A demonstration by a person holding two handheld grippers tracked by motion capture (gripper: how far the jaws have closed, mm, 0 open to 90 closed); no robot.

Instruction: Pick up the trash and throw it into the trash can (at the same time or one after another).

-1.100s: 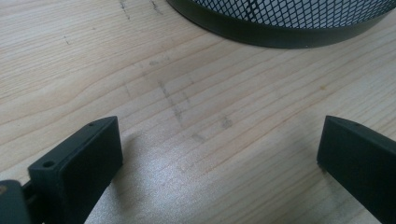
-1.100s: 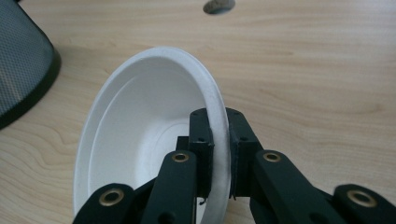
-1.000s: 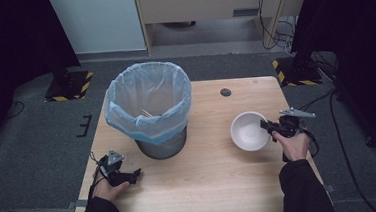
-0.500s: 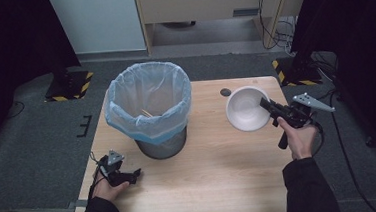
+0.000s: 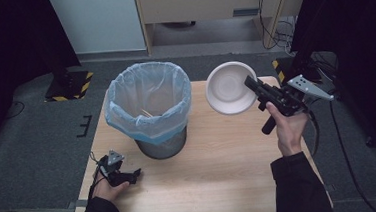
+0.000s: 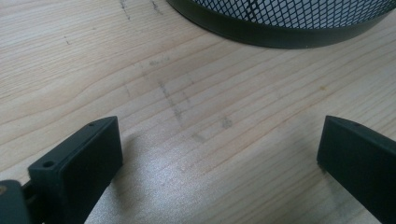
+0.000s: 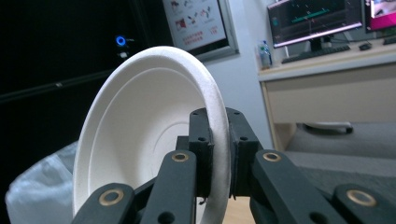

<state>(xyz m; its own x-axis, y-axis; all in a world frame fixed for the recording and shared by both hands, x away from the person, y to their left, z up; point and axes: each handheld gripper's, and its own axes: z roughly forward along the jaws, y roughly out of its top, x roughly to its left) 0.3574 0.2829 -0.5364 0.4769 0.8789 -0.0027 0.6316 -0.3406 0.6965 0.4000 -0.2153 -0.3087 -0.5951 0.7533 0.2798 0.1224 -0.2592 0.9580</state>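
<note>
With right hand-held gripper [image 5: 256, 88] clamped on white bowl [image 5: 229, 88] rim, I hold bowl tilted, airborne, just right of lined bin [image 5: 148, 106]. Emptying into bin apparently next, not done. Left hand-held gripper [image 5: 129, 176] gaping, idle on surface [image 5: 216, 174] front-left of bin.

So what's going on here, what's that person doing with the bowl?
A person holds a gripper in each hand. The right gripper is clamped on the rim of a white bowl, tipped on its side in the air beside a mesh bin lined with a blue bag. The left gripper rests open on the wooden table, holding nothing.
</note>
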